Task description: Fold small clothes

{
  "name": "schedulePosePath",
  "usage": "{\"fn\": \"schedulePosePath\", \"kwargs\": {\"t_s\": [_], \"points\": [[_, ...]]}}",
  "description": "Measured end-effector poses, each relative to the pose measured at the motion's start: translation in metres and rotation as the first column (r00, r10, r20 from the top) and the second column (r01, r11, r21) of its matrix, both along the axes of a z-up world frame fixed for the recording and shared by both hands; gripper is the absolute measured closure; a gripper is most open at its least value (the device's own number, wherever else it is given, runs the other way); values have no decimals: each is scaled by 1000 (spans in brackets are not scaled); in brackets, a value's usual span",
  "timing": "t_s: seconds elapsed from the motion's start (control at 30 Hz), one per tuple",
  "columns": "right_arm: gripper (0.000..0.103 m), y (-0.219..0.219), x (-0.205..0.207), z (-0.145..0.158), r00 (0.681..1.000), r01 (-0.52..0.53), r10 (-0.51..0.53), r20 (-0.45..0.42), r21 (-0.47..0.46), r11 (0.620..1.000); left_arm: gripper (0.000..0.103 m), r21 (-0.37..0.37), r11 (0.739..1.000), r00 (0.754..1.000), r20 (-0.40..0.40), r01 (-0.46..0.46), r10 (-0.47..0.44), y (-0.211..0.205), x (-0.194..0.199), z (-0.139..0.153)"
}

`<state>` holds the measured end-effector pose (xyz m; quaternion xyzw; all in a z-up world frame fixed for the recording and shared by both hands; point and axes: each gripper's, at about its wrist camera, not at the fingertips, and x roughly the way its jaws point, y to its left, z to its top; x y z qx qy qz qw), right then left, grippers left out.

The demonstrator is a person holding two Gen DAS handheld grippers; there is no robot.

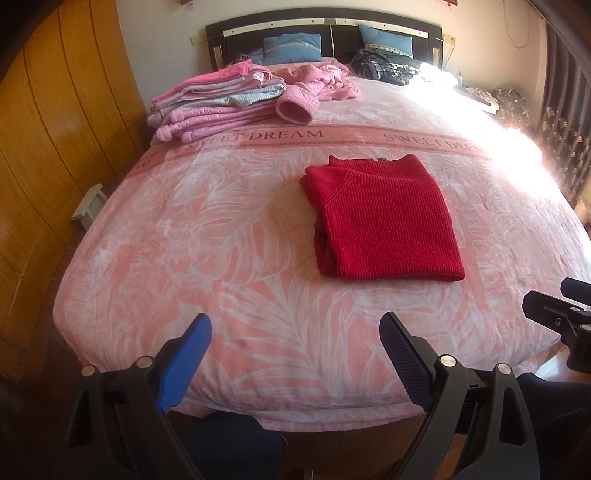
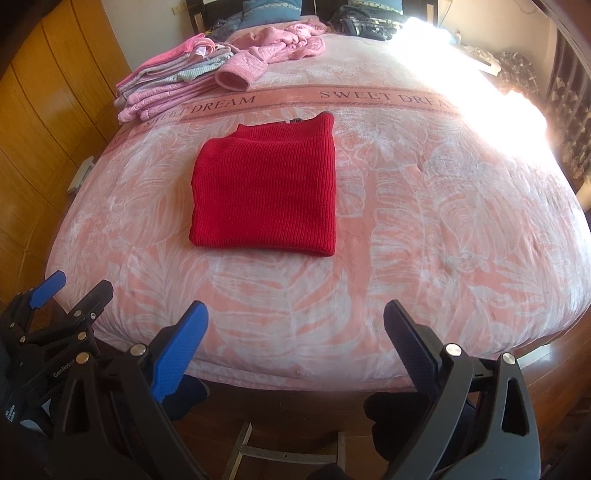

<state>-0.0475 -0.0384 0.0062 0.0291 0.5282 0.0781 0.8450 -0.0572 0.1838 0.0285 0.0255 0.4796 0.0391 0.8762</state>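
folded red sweater (image 1: 384,218) on bed (image 1: 221,236), both tools agape

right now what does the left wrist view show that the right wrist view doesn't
Only the left wrist view shows the whole dark headboard and the sweater's tucked layers along its left edge. Only the right wrist view shows the metal frame on the floor below the bed. Both show the folded red sweater, the pink clothes stack, and both grippers open, left gripper, right gripper.

The red sweater (image 2: 264,188) is matt ribbed knit on a fleecy bedspread (image 2: 424,229); left of the bed, the wardrobe (image 1: 55,122) is glossy varnished wood.
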Motion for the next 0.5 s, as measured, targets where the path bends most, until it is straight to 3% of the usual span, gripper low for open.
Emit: {"fn": "schedulePosePath", "kwargs": {"t_s": [0.5], "points": [[8, 3, 2, -13, 1000, 2, -3, -20, -64, 998, 10, 12, 1000, 1000, -30, 8, -7, -1, 3, -10]]}}
